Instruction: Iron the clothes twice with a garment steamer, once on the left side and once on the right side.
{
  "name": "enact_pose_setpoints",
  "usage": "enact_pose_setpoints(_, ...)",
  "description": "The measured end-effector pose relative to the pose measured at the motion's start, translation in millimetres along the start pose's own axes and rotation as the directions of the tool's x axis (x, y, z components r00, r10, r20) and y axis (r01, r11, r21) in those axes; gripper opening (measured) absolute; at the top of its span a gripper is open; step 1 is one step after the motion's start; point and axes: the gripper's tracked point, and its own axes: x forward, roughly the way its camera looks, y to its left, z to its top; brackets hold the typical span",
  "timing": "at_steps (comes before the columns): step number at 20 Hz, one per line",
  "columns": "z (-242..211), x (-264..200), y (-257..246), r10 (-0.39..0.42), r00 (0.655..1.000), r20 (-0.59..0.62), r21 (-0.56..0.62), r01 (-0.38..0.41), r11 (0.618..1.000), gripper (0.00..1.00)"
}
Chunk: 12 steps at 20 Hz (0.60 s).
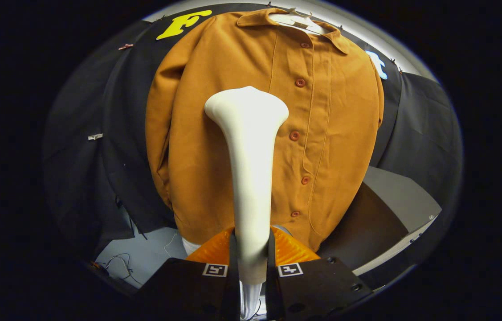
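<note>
Nearest, the jaws (251, 261) are closed on the handle of the white garment steamer (248, 178), one finger pressing each side of it low down. Each finger carries a small square marker on its upper face. From that grip the steamer rises straight ahead, its slim neck widening into a flared head (247, 107) that stands in front of the clothing.

Just beyond the fingers hangs the mustard-brown shirt (215, 133), buttoned up the front with a row of reddish buttons (294, 135) running down just right of the steamer head. The head lies over the shirt's chest, left of the button line; whether it touches the fabric cannot be told. The shirt's left sleeve (159, 133) hangs down along its side, and the hem ends just above the fingers.

Below and left of the hem, a pale surface (144, 258) carries a thin dark cable (119, 265). To the right, a grey panel (400, 200) slopes away beside the shirt.

Farthest off, the collar (255, 18) sits on a white hanger (297, 22), with the black cloth wall (81, 156) behind the shirt on both sides.
</note>
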Motion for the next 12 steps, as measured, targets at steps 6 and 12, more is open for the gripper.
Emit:
enact_pose_setpoints(6,-12,-18,-4,0.023,0.999,-0.026,0.012,-0.023,1.0,0.26)
enact_pose_setpoints(12,-11,-44,-17,0.023,1.0,-0.01,0.023,-0.023,0.999,0.26)
